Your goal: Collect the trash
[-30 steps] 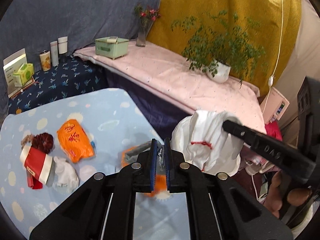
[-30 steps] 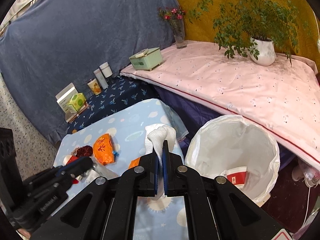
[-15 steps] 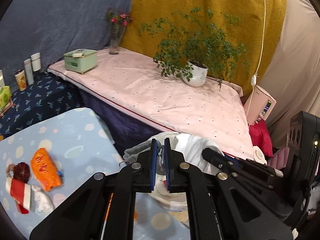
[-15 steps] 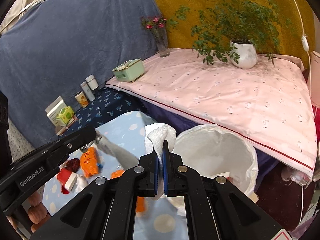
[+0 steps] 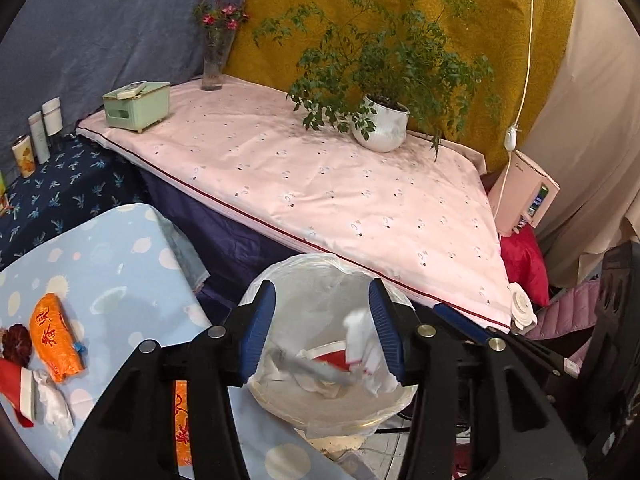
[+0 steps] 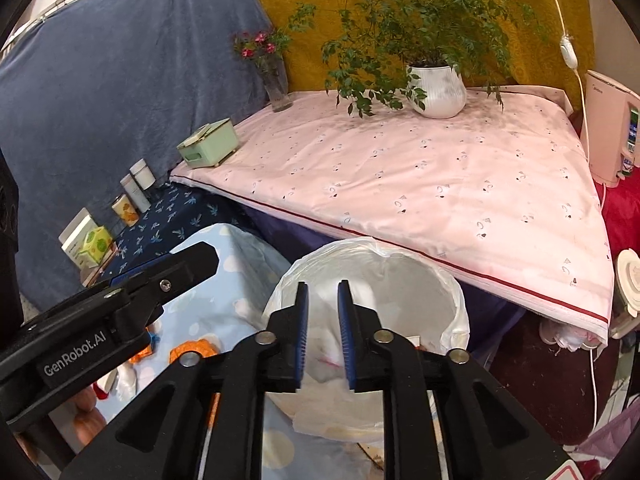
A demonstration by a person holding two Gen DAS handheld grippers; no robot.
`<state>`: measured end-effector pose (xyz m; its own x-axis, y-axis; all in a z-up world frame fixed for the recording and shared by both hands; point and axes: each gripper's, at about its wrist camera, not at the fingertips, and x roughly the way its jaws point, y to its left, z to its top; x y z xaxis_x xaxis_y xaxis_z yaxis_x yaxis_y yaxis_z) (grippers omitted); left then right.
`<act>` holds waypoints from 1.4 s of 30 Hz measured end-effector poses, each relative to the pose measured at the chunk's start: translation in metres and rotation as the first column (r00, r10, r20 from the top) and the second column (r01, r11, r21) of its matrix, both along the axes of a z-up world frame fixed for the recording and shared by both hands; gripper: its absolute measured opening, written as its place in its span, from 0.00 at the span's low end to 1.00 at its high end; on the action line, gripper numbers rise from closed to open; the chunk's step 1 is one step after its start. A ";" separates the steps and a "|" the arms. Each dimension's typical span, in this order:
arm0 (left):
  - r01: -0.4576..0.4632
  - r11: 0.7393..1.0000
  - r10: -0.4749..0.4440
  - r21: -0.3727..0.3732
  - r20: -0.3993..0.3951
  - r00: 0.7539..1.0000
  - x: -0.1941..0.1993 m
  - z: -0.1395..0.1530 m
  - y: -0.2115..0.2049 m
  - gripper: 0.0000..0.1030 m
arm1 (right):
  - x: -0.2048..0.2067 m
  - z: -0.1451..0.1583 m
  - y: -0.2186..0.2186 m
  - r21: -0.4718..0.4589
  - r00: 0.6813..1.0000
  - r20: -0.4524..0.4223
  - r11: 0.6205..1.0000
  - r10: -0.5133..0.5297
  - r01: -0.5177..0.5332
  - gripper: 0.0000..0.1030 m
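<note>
2 claws hang over the lined trash bin point(image 5: 320, 276) at the corner of the blue table point(image 5: 100, 264). The left gripper point(image 5: 322, 330) is spreading, its jaws wide apart, and a grey scrap point(image 5: 312, 366) and white tissue point(image 5: 362, 336) drop into the bin just below it. The right gripper point(image 6: 323, 316) is opening too, nothing pinched, white tissue beneath it. Far to the left claw's left, the orange wrapper point(image 5: 54, 334) and red-white wrapper point(image 5: 18, 384) remain on the table. My worry: the white tissue, close by the right-hand pad, may snag and ride back out.
</note>
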<state>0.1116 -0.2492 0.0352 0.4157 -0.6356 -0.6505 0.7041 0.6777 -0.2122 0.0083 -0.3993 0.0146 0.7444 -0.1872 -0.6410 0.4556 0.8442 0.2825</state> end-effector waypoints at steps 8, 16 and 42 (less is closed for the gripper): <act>-0.049 0.999 0.049 -0.005 -0.008 0.999 0.008 0.001 0.022 0.45 | 0.004 0.003 0.014 -0.007 1.000 0.001 1.000 0.030 -0.030 0.22; -0.118 0.993 0.118 -0.004 -0.007 0.993 0.015 -0.003 0.054 0.46 | 0.012 0.002 0.042 -0.014 0.997 -0.007 0.997 0.081 -0.081 0.32; -0.458 0.884 0.463 0.093 -0.046 0.885 0.054 -0.067 0.216 0.81 | 0.069 -0.078 0.155 0.023 0.935 -0.203 0.956 0.291 -0.292 0.57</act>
